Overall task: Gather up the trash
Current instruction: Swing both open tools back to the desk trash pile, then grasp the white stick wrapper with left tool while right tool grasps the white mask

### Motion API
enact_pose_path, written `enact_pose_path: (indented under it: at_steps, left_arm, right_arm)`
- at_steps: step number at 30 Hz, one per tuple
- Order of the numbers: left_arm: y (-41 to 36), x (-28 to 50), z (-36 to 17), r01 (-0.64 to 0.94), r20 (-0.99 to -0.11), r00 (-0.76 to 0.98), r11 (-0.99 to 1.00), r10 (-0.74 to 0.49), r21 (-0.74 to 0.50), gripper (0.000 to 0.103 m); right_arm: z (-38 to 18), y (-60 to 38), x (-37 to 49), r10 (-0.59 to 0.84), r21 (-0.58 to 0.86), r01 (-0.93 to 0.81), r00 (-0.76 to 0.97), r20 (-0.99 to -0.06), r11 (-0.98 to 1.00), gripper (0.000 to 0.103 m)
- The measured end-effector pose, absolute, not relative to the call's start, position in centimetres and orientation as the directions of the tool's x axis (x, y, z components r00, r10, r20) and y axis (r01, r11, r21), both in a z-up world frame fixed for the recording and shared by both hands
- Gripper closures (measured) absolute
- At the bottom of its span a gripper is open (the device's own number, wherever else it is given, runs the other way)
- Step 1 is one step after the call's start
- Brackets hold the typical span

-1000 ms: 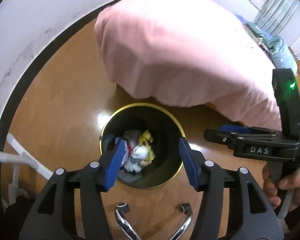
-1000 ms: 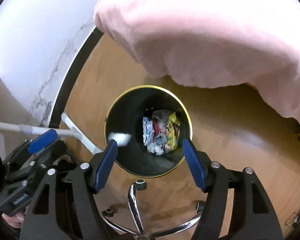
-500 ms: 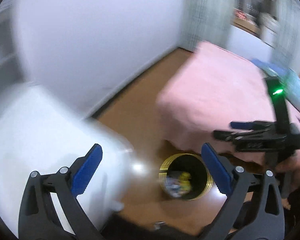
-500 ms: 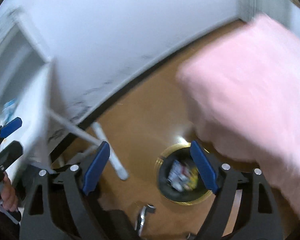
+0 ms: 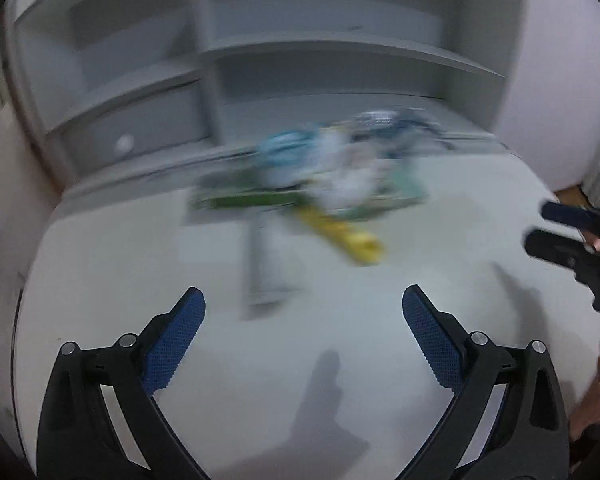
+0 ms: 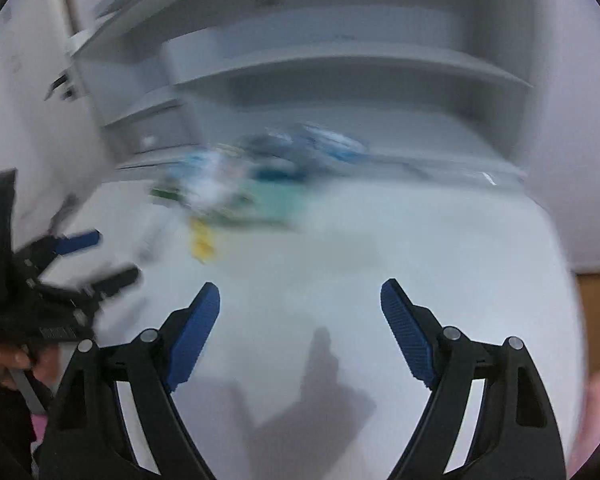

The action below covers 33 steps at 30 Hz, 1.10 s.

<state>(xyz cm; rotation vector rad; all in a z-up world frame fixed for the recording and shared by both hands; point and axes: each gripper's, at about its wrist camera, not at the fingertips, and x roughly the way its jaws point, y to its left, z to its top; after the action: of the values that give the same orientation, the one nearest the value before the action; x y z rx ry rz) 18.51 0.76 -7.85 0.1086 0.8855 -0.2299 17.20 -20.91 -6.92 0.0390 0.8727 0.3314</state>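
Note:
Both views are blurred by motion. A pile of trash (image 5: pixel 320 176) lies at the back of a white desk (image 5: pixel 260 360): white crumpled paper, blue and green wrappers, and a yellow wrapper (image 5: pixel 348 236) nearest me. The pile also shows in the right wrist view (image 6: pixel 236 188). My left gripper (image 5: pixel 303 304) is open and empty above the desk, short of the pile. My right gripper (image 6: pixel 300 300) is open and empty, to the right of the pile. Each gripper shows at the edge of the other's view.
A grey shelf unit (image 5: pixel 300 52) with a small drawer (image 5: pixel 132 132) stands along the back of the desk. A white wall (image 5: pixel 560 80) is on the right. Brown floor (image 6: pixel 596 300) shows past the desk's right edge.
Both grippers have swung up from the black trash bin on the floor to the white desk. The bin and the pink bed have left view; both grippers stay open and empty.

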Motion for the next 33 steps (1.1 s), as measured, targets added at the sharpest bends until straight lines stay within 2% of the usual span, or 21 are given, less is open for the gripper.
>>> enact_pose_path:
  at_steps: [3, 9, 11, 13, 16, 22, 24, 26, 28, 33]
  left_arm:
    - [2.9, 20.1, -8.3, 0.22, -0.785, 0.603, 0.976, -0.142, -0.008, 0.007]
    - [3.1, 20.7, -9.4, 0.231, -0.791, 0.589, 0.972, -0.168, -0.035, 0.007]
    - [3.2, 21.1, -9.6, 0.238, -0.791, 0.586, 0.971, -0.176, -0.04, 0.007]
    - [3.3, 22.2, -10.0, 0.243, -0.79, 0.584, 0.969, -0.186, -0.048, 0.007]
    - [2.9, 23.0, -10.1, 0.238, -0.788, 0.587, 0.97, -0.187, -0.052, 0.009]
    - [1.9, 24.0, -10.8, 0.238, -0.808, 0.557, 0.969, -0.192, -0.066, 0.044]
    - [1.4, 24.1, -11.1, 0.241, -0.821, 0.54, 0.969, -0.187, -0.062, 0.082]
    - [1.4, 23.9, -10.8, 0.222, -0.824, 0.541, 0.974, -0.17, -0.056, 0.087]
    - [1.4, 22.7, -9.8, 0.215, -0.821, 0.535, 0.972, -0.196, -0.092, 0.088]
    - [-0.2, 18.6, -6.3, 0.263, -0.787, 0.577, 0.962, -0.217, -0.072, 0.089]
  right_arm:
    - [-7.1, -16.2, 21.3, 0.336, 0.164, -0.329, 0.575, -0.746, 0.93, 0.023]
    - [-8.9, -12.7, 26.7, 0.296, 0.144, -0.309, 0.531, -0.794, 0.94, 0.025]
    - [-9.4, -12.3, 27.2, 0.289, 0.14, -0.308, 0.519, -0.805, 0.941, 0.043]
    - [-9.2, -12.3, 27.3, 0.307, 0.156, -0.31, 0.529, -0.791, 0.938, 0.096]
    - [-7.6, -12.9, 26.3, 0.322, 0.158, -0.321, 0.56, -0.763, 0.934, 0.099]
    - [-5.5, -15.1, 23.2, 0.368, 0.204, -0.33, 0.578, -0.728, 0.922, 0.1]
    - [-4.8, -15.9, 22.1, 0.374, 0.211, -0.329, 0.585, -0.719, 0.92, 0.1]
    - [-4.2, -17.2, 20.8, 0.379, 0.22, -0.324, 0.592, -0.712, 0.92, 0.1]
    - [-3.6, -18.7, 19.3, 0.378, 0.227, -0.314, 0.603, -0.702, 0.922, 0.1]
    - [-2.5, -24.3, 14.3, 0.348, 0.236, -0.257, 0.646, -0.68, 0.937, 0.1]
